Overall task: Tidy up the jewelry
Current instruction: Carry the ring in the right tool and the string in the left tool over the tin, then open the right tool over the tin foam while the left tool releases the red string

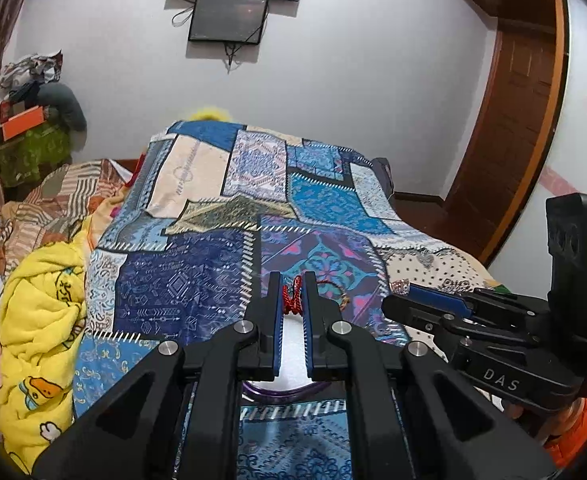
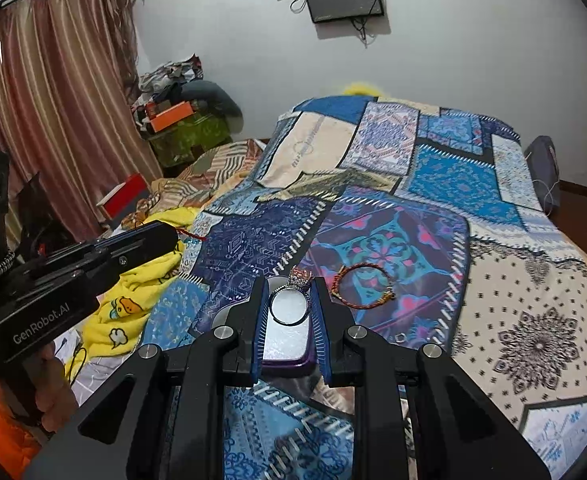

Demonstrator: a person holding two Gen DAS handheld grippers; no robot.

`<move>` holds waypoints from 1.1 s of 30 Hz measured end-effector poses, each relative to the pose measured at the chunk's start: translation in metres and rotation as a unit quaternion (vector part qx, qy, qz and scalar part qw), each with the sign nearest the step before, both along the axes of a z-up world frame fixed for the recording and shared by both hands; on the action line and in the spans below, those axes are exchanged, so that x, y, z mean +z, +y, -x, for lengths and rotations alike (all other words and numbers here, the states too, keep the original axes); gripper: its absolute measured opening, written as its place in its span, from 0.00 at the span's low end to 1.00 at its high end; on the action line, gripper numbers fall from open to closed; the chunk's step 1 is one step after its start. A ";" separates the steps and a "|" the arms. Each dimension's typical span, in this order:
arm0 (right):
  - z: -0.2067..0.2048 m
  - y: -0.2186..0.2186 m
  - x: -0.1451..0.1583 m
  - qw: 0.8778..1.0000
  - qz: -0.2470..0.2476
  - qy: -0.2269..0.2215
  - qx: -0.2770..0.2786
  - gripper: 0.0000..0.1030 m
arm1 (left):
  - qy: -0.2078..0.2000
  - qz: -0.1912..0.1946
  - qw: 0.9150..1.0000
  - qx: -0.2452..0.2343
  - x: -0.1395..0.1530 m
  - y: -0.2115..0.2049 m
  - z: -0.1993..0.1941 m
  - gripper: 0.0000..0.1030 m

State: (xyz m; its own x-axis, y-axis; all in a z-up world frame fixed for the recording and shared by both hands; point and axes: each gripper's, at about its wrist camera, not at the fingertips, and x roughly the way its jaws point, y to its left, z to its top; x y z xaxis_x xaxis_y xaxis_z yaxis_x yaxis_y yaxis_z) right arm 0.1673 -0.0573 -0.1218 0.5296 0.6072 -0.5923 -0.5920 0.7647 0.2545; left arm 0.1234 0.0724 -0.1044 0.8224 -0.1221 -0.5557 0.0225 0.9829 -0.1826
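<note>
The left gripper (image 1: pixel 293 298) has its 2 blue-lined fingers drawn in on a red braided cord bracelet (image 1: pixel 292 301), which bunches up between the pads above a white tray with a purple rim (image 1: pixel 293 346). In the right wrist view that same gripper (image 2: pixel 173 236) comes in from the left, a bit of red cord poking past its tip.

The right gripper (image 2: pixel 291 300) pinches a dark thin bangle (image 2: pixel 289 307) — its ring sits between the 2 pads, touching both, with a sparkly pink-and-silver ornament (image 2: pixel 299 277) at its far end. The white tray (image 2: pixel 287 340) lies directly below it on the patchwork bedspread (image 2: pixel 433 184). In the left wrist view the right gripper (image 1: pixel 403 292) reaches in from the right side, its fingers close together, and the ornament shows at its tip.

Just right of the tray, a red-and-gold bracelet (image 2: pixel 361 285) lies flat on the purple-and-teal patch of the bedspread — apart from both grippers. A small silver ring (image 2: pixel 400 337) rests on the fabric nearer the camera. A yellow duck-print blanket (image 1: pixel 41 320) is heaped along the left side of the bed.
</note>
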 end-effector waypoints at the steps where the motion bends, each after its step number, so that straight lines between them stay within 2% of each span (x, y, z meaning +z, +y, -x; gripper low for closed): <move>1: -0.003 0.002 -0.003 1.000 0.002 0.004 0.003 0.18 | 0.003 0.001 1.000 0.001 -0.003 0.002 -0.001 0.07; 15: -0.020 0.032 -0.044 0.997 0.043 0.053 0.045 0.18 | 0.058 0.048 0.997 -0.025 -0.050 0.014 -0.028 0.07; 25: -0.023 0.037 -0.060 0.994 0.062 0.074 0.057 0.18 | 0.099 0.062 0.993 -0.026 -0.077 0.013 -0.041 0.07; 33: -0.024 0.041 -0.064 0.992 0.071 0.076 0.067 0.19 | 0.110 0.051 0.992 -0.027 -0.080 0.010 -0.042 0.07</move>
